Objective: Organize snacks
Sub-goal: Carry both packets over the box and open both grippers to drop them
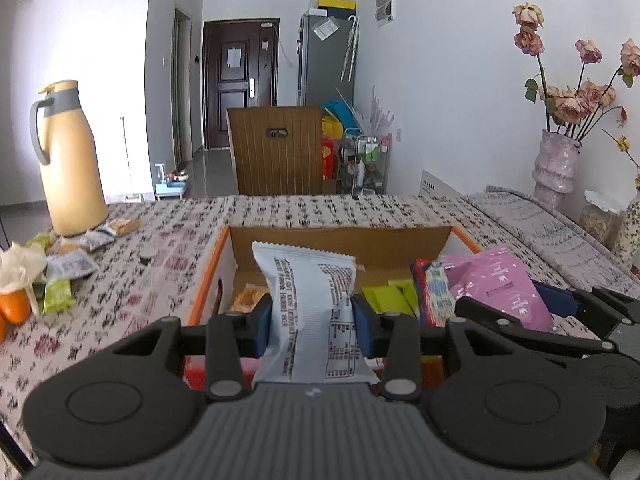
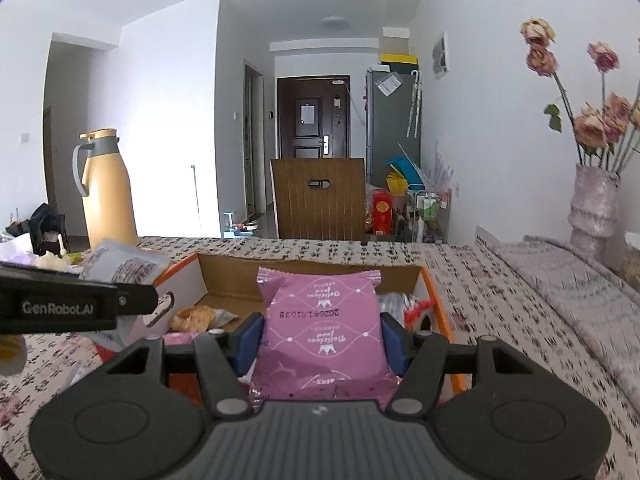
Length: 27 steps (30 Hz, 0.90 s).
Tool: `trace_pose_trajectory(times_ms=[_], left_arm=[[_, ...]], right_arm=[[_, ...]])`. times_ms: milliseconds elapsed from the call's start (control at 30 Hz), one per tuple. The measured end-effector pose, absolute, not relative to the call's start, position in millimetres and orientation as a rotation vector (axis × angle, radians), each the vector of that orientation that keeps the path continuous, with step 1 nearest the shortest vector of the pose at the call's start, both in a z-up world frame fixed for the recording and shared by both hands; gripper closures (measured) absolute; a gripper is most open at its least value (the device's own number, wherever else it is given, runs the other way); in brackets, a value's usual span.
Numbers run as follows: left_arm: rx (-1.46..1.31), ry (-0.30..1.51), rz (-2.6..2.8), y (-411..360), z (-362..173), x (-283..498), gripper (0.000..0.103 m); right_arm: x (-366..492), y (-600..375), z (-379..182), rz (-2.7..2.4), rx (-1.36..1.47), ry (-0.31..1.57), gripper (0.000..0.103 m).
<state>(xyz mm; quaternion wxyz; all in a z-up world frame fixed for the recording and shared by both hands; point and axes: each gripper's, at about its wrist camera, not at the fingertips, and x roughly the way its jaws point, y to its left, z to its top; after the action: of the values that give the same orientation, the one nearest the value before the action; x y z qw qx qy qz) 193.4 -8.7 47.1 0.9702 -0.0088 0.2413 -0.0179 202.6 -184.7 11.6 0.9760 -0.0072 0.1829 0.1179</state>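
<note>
Nearest the lens, the left tool (image 1: 312, 320) pinches a white snack packet (image 1: 310, 312) between its blue pads, the packet standing upright above the near edge of the orange-rimmed cardboard box (image 1: 340, 240). The right tool (image 2: 322, 342) likewise clamps a pink snack packet (image 2: 322, 328) over the same box (image 2: 312, 270). Inside the box lie yellow-green packets (image 1: 390, 298), a biscuit pack (image 1: 248, 298) and a pink bag (image 1: 496, 284). Left of the box, loose snacks (image 1: 68, 264) lie scattered on the patterned desk (image 1: 160, 248) near a yellow thermos (image 1: 70, 160). A vase of dried roses (image 1: 556, 168) stands far right
</note>
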Motion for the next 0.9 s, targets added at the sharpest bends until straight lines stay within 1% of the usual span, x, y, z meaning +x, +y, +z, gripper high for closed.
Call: trace_pose_trajectory(times_ms=[267,667,733,800,833,900], left_arm=[[-0.005,0.465,-0.004,-6,46,233,0.062],[-0.023,0.530,-0.031,6,18,256,0.060],[-0.022,0.529,-0.030,6,17,255,0.057],[-0.022,0.523,-0.033,6,18,254,0.047],[-0.021,0.518,-0.032,6,18,253,0.043],[-0.023,0.503,-0.028,7,20,250,0.024]], right_arm=[[243,-171,10,0.257,-0.054,0.377,0.042],[263,-170,-15,0.287,-0.033,0.441,0.042],[264,-172,-15,0.285,-0.030,0.442,0.041],[264,-174,-16,0.282,-0.023,0.447,0.040],[264,-176,-17,0.285,-0.014,0.452,0.037],[265,-179,-16,0.274,-0.006,0.448,0.025]])
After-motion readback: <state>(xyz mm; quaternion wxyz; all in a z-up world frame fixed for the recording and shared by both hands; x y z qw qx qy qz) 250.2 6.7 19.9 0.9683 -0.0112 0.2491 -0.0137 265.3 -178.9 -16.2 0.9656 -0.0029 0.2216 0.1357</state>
